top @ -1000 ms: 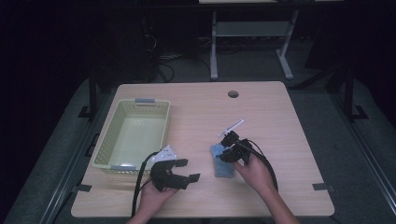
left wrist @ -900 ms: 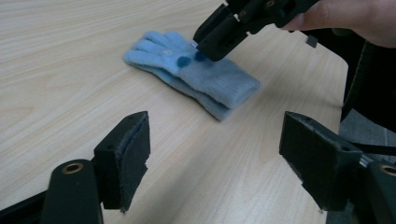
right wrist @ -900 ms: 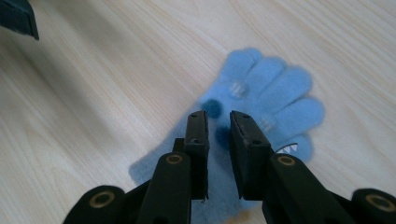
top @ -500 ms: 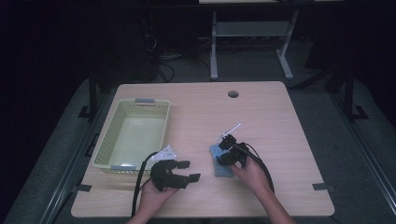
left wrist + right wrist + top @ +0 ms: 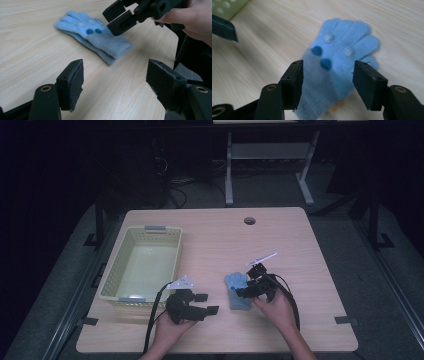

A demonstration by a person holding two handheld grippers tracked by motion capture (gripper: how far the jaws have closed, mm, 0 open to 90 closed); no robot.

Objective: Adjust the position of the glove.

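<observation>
A light blue knitted glove point(image 5: 237, 289) with dark blue dots lies flat on the wooden table, fingers pointing away from the person. My right gripper point(image 5: 243, 292) hovers at its cuff end. Its jaws have just been opening and now stand open on either side of the glove point(image 5: 342, 52) without pressing on it. My left gripper point(image 5: 206, 303) rests near the front edge, left of the glove, pointing at it. Its jaws have closed a little but stay open, with nothing between them point(image 5: 115, 72). In the left gripper view the glove point(image 5: 95, 37) lies ahead under the right gripper point(image 5: 108, 19).
A pale green plastic basket point(image 5: 150, 231) stands at the table's left side, close beside the left gripper. A round cable hole point(image 5: 249, 220) sits near the far edge. A small white stick-like item point(image 5: 261, 258) lies just beyond the right gripper.
The right gripper's jaws have spread apart and let go of the glove, which stays on the table. The right hand shifted slightly. The left hand has stayed put.
</observation>
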